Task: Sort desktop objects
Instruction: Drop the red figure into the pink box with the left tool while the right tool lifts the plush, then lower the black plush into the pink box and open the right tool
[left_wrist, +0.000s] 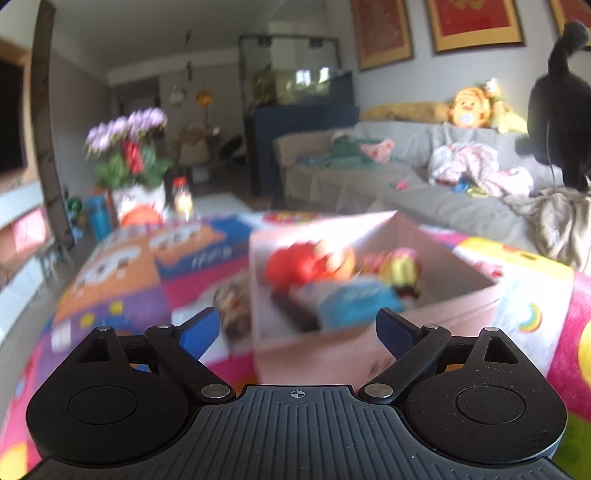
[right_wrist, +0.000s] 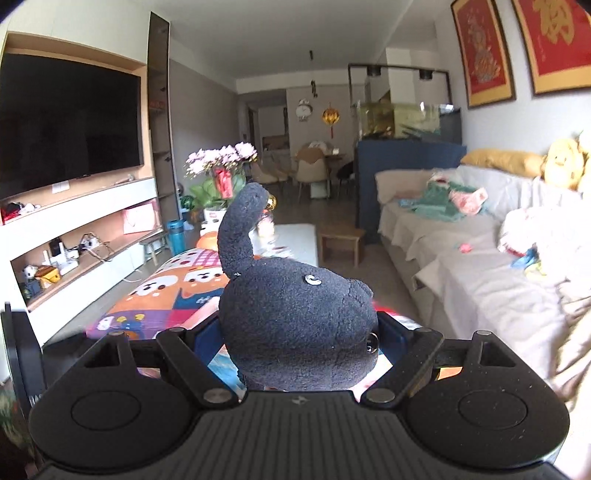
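My left gripper (left_wrist: 297, 332) stands open with nothing between its blue pads (left_wrist: 199, 332), just in front of a pink cardboard box (left_wrist: 454, 306). Inside the box lie a red toy (left_wrist: 306, 262), a blue item (left_wrist: 354, 299) and a yellow-and-red toy (left_wrist: 400, 269), all blurred. A brownish thing (left_wrist: 232, 306) lies on the cloth left of the box. My right gripper (right_wrist: 295, 343) is shut on a dark grey plush toy (right_wrist: 295, 314) with a long curved neck, held above the table. The same plush (left_wrist: 557, 122) shows at the upper right of the left wrist view.
The table wears a bright cartoon cloth (left_wrist: 122, 258). At its far end stand a pot of purple flowers (left_wrist: 129, 147), a jar (left_wrist: 183, 195) and a blue bottle (left_wrist: 98, 214). A grey sofa (right_wrist: 480, 266) with clothes runs along the right. A television (right_wrist: 70, 122) hangs on the left wall.
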